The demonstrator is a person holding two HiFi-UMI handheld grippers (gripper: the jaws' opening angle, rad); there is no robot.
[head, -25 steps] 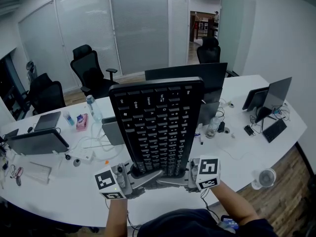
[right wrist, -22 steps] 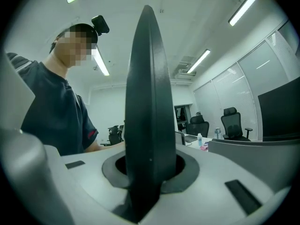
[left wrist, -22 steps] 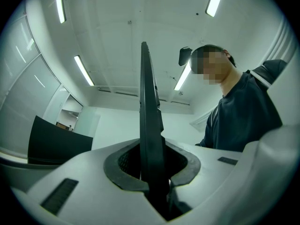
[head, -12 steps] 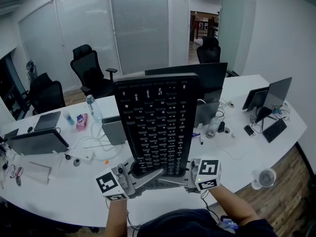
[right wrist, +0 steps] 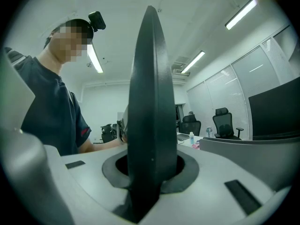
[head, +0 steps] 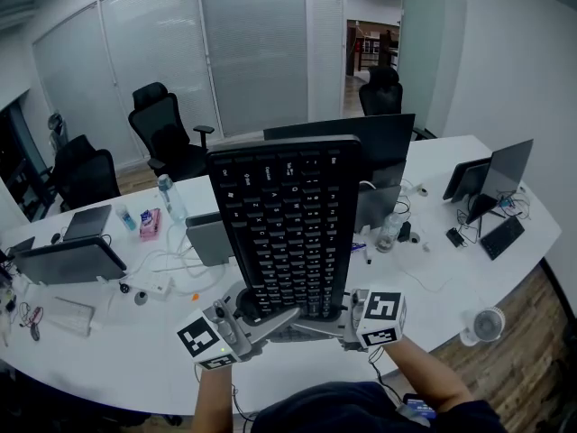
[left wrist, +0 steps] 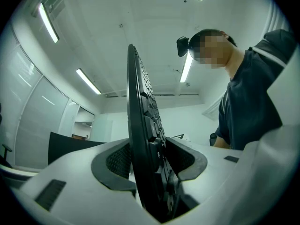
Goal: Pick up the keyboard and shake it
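– Spotted any change from a second before?
– Yes. Rolled the left gripper (head: 261,314) a little and had just been opening its fingers (left wrist: 115,159). Left the keyboard (head: 287,228) about where it was, upright, with the top edge drawn in slightly.
– And placed how against the fingers?
– Stood on end above the tabletop (head: 117,354), keys toward the person, lower edge down in both grippers. Sat between the left fingers with a gap at either side, not pressed. Held on the right alone: kept the right gripper (head: 323,323) clamped on the lower edge near its right end, fingers hard against both faces.
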